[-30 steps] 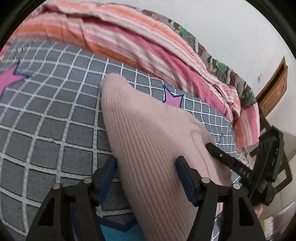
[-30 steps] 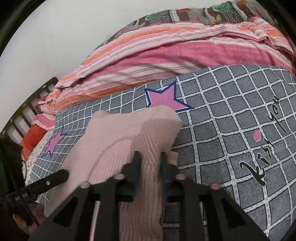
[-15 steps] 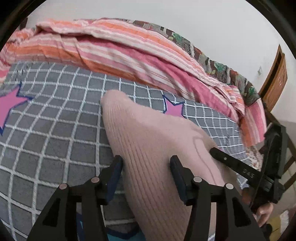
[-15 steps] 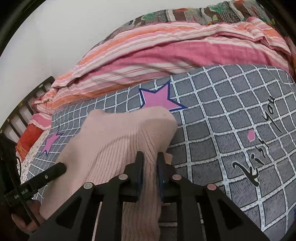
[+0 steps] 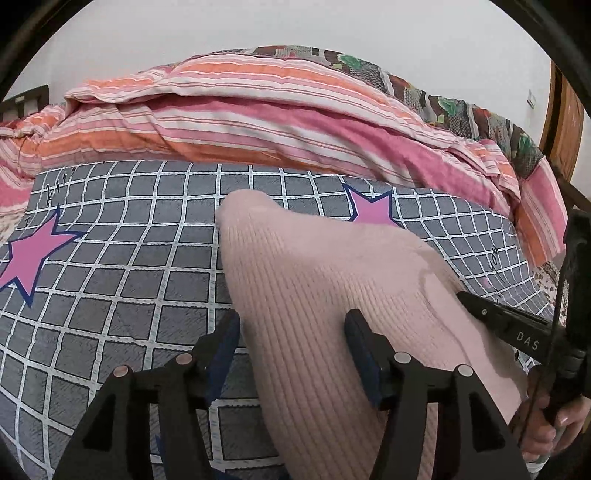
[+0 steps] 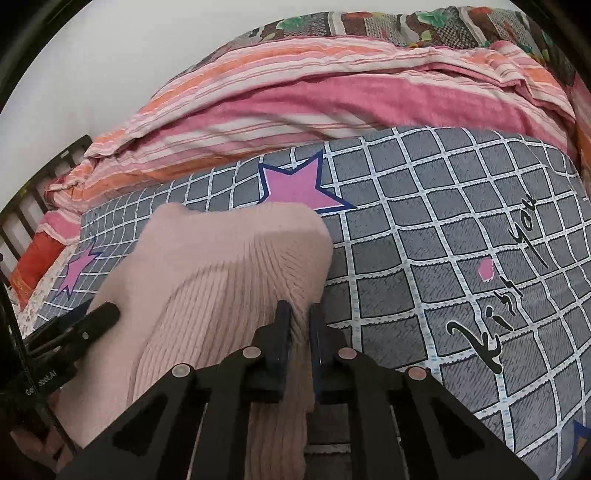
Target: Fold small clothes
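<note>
A pale pink ribbed knit garment (image 5: 317, 280) lies on the grey checked bedspread (image 5: 129, 266), its far end rounded. My left gripper (image 5: 291, 332) is open, its jaws straddling the garment's left edge: one finger over the bedspread, the other over the knit. The garment also shows in the right wrist view (image 6: 221, 273). My right gripper (image 6: 301, 317) is shut on the garment's right edge, pinching a fold of knit. The right gripper's finger shows at the right in the left wrist view (image 5: 495, 317); the left gripper's finger shows at the left in the right wrist view (image 6: 88, 321).
A rolled pink and orange striped quilt (image 5: 258, 122) lies along the far side of the bed, with a patterned blanket (image 6: 406, 22) behind it against the white wall. A wooden door (image 5: 565, 122) is at the right. A dark bed frame (image 6: 22, 218) stands at the left.
Both grippers have drawn back toward me along the garment. The left jaws have stayed open and the right jaws have stayed pinched on the knit.
</note>
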Motion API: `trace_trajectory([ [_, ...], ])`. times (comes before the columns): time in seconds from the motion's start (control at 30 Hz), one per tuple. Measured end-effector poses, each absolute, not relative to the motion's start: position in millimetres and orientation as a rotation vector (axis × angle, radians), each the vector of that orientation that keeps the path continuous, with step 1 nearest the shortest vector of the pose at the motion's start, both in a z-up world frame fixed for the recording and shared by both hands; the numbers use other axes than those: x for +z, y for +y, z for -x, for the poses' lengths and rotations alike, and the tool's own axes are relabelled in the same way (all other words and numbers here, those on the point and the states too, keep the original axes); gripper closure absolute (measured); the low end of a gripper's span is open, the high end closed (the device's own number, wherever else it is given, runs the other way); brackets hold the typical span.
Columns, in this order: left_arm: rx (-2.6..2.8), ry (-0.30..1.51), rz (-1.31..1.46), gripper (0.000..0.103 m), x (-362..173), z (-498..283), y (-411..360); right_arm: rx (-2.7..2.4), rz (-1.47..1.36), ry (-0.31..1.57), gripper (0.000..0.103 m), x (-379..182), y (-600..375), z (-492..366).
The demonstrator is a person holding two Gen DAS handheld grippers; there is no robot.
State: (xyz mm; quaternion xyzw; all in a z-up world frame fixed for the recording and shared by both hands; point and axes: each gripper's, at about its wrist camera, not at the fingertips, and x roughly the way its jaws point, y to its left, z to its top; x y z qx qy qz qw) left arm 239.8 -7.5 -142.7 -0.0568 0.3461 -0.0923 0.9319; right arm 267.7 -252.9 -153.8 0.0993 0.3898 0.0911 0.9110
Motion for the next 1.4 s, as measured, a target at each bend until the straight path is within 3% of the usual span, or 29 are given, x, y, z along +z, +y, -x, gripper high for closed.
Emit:
trace_trajectory([
  [0.47, -0.187, 0.703, 0.122, 0.045, -144, -240, -6, 0.200, -0.263, 0.756, 0.090, -148, -259, -260],
  [0.63, -0.176, 0.701, 0.113, 0.042, -142, -242, -5, 0.233, -0.259, 0.707, 0.070, -137, -258, -256],
  [0.77, -0.170, 0.701, 0.112, 0.041, -143, -245, -5, 0.227, -0.257, 0.761, 0.071, -148, -252, -269],
  [0.8, -0.171, 0.701, 0.116, 0.041, -144, -246, -5, 0.234, -0.259, 0.758, 0.073, -147, -252, -268],
  [0.83, -0.171, 0.700, 0.117, 0.041, -144, -246, -5, 0.255, -0.260, 0.754, 0.089, -146, -251, -267],
  [0.9, -0.169, 0.696, 0.117, 0.041, -144, -245, -4, 0.253, -0.232, 0.718, 0.093, -142, -249, -263],
  [1.23, -0.185, 0.679, 0.152, 0.041, -140, -241, -1, 0.208, -0.270, 0.757, 0.095, -151, -257, -266],
  [1.4, -0.175, 0.682, 0.200, 0.041, -139, -245, 8, 0.205, -0.266, 0.757, 0.090, -148, -261, -262],
])
